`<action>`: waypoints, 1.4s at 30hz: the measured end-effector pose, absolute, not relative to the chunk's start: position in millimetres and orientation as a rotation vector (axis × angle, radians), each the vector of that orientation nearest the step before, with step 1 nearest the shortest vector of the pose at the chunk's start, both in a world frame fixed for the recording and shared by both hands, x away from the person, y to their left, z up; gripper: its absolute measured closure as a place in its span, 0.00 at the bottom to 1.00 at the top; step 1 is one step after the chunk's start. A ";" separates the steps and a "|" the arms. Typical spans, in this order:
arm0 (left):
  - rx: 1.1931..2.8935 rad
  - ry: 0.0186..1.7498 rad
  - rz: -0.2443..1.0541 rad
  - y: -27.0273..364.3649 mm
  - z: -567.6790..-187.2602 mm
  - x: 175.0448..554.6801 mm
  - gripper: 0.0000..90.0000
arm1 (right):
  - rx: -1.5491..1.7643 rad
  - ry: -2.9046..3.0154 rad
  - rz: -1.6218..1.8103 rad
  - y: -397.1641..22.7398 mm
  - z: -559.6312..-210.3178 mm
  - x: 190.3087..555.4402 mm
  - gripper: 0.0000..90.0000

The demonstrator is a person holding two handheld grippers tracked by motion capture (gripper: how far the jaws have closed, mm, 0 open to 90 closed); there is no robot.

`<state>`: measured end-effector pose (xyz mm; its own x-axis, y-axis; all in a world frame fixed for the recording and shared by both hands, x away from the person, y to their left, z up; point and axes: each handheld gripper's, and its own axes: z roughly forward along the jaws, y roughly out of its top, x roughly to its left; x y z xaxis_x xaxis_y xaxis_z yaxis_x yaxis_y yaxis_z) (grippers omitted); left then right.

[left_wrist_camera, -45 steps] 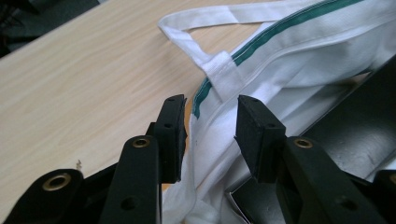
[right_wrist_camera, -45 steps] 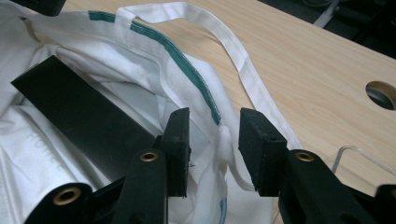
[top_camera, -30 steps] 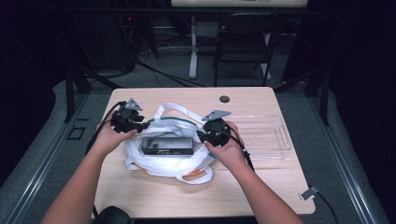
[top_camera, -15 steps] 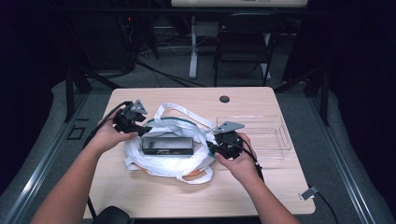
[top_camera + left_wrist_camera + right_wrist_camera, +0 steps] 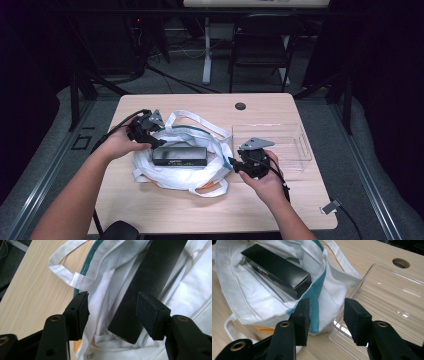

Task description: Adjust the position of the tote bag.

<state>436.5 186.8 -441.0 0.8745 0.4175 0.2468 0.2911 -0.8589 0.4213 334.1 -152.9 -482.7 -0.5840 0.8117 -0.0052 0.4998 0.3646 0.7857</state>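
High view: a white cloth bag (image 5: 180,165) lies crumpled at the middle of the table (image 5: 165,210), and a long black box (image 5: 180,156) rests lengthwise in its open mouth, lying on the cloth rather than tucked under it. That placement suggests the box is either being lifted out or has just gone in; the clear plastic tray (image 5: 272,145) just right of the bag stands empty, a likely place for it.

The left tongs (image 5: 150,134) sit at the bag's left end. In the left gripper view, the left tongs (image 5: 112,312) are spread wide, the 2 pads straddling the near end of the box (image 5: 150,282) without pressing it, so nothing is gripped; the stance looks like a setup to pinch the box across its narrow width.

The right tongs (image 5: 235,164) hover at the bag's right edge, between bag and tray. The right gripper view shows the right tongs (image 5: 325,320) open too, 1 jaw over the bag's teal-lined rim (image 5: 317,302), the other over the tray's corner (image 5: 352,315), probably poised to hold the cloth down.
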 end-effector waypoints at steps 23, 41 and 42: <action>2.814 0.405 0.339 172.2 -465.8 444.3 0.37 | 1.142 2.241 1.095 -156.6 -490.7 328.8 0.60; 2.896 0.335 0.257 157.2 -482.1 448.2 0.36 | 1.164 2.227 1.102 -160.8 -492.2 327.8 0.60; 2.902 0.333 0.257 156.7 -483.3 448.6 0.36 | 1.166 2.227 1.100 -161.2 -492.1 327.7 0.60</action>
